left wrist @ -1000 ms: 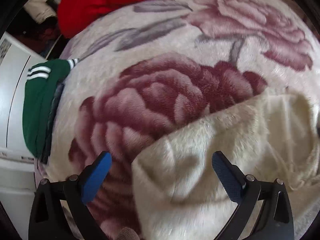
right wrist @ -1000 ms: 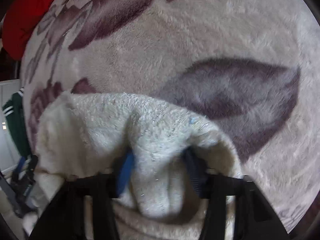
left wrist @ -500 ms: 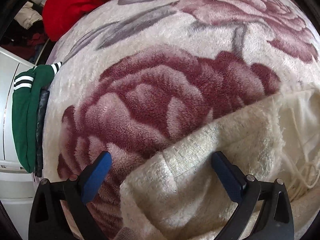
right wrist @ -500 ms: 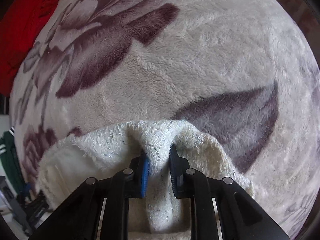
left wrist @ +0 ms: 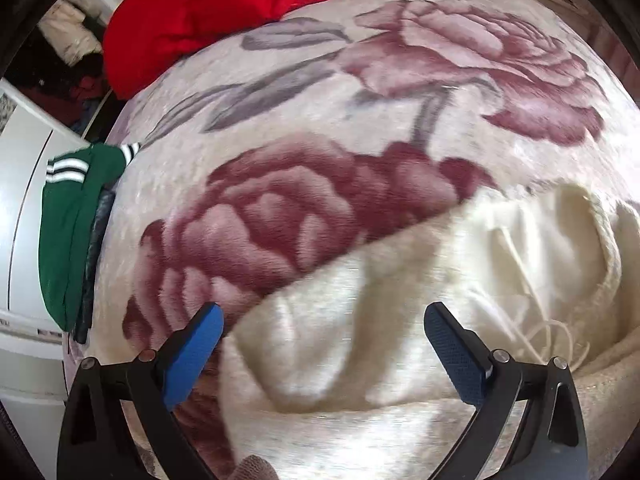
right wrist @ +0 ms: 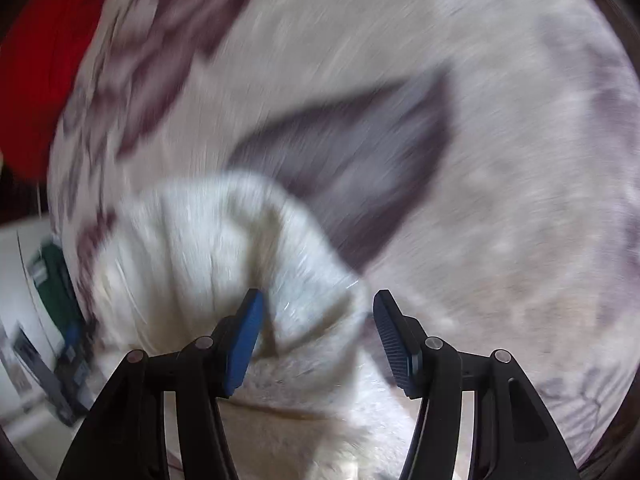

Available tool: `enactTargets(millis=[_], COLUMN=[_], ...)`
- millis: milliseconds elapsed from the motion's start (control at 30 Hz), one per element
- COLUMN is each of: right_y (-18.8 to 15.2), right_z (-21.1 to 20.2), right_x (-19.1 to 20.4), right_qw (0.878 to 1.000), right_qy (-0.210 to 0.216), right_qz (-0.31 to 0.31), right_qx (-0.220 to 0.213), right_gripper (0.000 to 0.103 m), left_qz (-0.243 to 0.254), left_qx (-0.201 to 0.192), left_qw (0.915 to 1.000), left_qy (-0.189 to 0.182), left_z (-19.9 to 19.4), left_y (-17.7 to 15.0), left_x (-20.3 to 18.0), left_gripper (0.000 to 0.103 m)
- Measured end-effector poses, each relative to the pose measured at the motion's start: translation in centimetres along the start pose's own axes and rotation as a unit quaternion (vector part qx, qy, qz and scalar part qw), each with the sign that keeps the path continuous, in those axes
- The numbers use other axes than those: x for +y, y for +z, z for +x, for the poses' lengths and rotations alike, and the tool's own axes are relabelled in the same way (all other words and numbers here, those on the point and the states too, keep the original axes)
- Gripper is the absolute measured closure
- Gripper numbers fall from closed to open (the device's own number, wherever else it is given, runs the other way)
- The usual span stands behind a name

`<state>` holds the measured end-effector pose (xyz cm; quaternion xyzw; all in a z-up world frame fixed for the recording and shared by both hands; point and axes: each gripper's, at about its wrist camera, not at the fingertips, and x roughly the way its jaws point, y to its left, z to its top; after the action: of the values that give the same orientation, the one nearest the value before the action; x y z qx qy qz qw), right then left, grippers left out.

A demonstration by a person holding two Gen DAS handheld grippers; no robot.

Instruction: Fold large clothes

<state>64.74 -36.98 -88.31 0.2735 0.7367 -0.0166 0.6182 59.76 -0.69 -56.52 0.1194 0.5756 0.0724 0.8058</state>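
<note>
A cream fleece garment (left wrist: 400, 312) lies bunched on a rose-patterned blanket (left wrist: 320, 140). In the left wrist view my left gripper (left wrist: 324, 328) is open, its blue pads (left wrist: 192, 356) wide apart over the garment's folded edge, holding nothing. A thin cream drawstring (left wrist: 536, 320) lies on the garment at the right. In the blurred right wrist view my right gripper (right wrist: 318, 316) is open, with a raised fold of the garment (right wrist: 224, 260) between and left of its pads, not clamped.
A red garment (left wrist: 216, 8) lies at the blanket's far left corner, also in the right wrist view (right wrist: 36, 72). A green garment with white stripes (left wrist: 68, 220) hangs over the blanket's left edge beside a white cabinet (left wrist: 20, 200).
My right gripper was shut on the cream fold half a second ago and has now opened, letting it go, and is moving. My left gripper stayed open and shifted slightly over the garment.
</note>
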Motion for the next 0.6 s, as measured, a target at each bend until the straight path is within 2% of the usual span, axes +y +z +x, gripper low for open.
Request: enactTargets(millis=[33, 67, 133, 167, 200, 267, 333, 400, 433, 467, 500, 533, 600], right_y=[-0.3, -0.7, -1.1, -1.1, -1.0, -0.5, -0.1, 0.4, 0.7, 1.0, 0.9, 0.5, -1.2], right_z=[0.7, 0.9, -0.4, -1.7, -2.3, -1.9, -1.5, -1.0, -1.0, -1.0, -1.7, -3.0, -6.1], right_x=[0.6, 1.3, 1.1, 0.1, -0.6, -2.7, -3.1, -3.2, -3.2, -3.1, -3.3, -3.6, -4.8], right_qw=[1.0, 0.997, 0.993, 0.99, 0.988, 0.989, 0.989, 0.991, 0.992, 0.995, 0.997, 0.998, 0.996], right_qy=[-0.018, -0.054, -0.08, -0.083, -0.081, -0.073, -0.08, -0.082, -0.069, -0.043, -0.027, -0.008, 0.039], right_qz=[-0.02, -0.04, -0.034, -0.009, 0.007, 0.045, 0.047, 0.045, 0.048, 0.044, 0.041, 0.041, 0.051], right_qx=[0.003, -0.023, -0.078, -0.113, -0.128, -0.121, -0.116, -0.1, -0.091, -0.074, -0.063, -0.056, -0.068], right_gripper=[0.076, 0.095, 0.095, 0.095, 0.095, 0.095, 0.095, 0.094, 0.088, 0.088, 0.075, 0.055, 0.043], left_qz=[0.006, 0.01, 0.019, 0.02, 0.02, 0.02, 0.017, 0.006, -0.002, -0.013, -0.021, -0.034, -0.057], left_qx=[-0.002, -0.005, -0.007, -0.004, -0.002, -0.002, 0.001, 0.002, -0.001, -0.005, -0.008, -0.012, -0.019], left_qw=[1.0, 0.9999, 0.9997, 0.9997, 0.9997, 0.9996, 0.9996, 0.9998, 0.9999, 0.9999, 0.9998, 0.9993, 0.9981], left_qy=[0.004, 0.008, 0.016, 0.016, 0.017, 0.02, 0.024, 0.021, 0.015, 0.007, 0.002, -0.005, -0.017], left_z=[-0.1, -0.2, -0.1, 0.0, 0.0, 0.1, 0.2, -0.3, -0.9, -1.8, -2.4, -3.5, -5.4], left_y=[0.0, 0.0, -0.1, 0.0, 0.0, 0.0, 0.1, 0.1, 0.0, -0.2, -0.5, -1.1, -2.6], left_x=[-0.5, -0.9, -1.6, -1.7, -1.7, -1.6, -1.3, -0.6, 0.0, 0.7, 1.1, 1.9, 3.0], left_gripper=[0.0, 0.0, 0.0, 0.0, 0.0, 0.0, 0.0, 0.0, 0.0, 0.0, 0.0, 0.0, 0.0])
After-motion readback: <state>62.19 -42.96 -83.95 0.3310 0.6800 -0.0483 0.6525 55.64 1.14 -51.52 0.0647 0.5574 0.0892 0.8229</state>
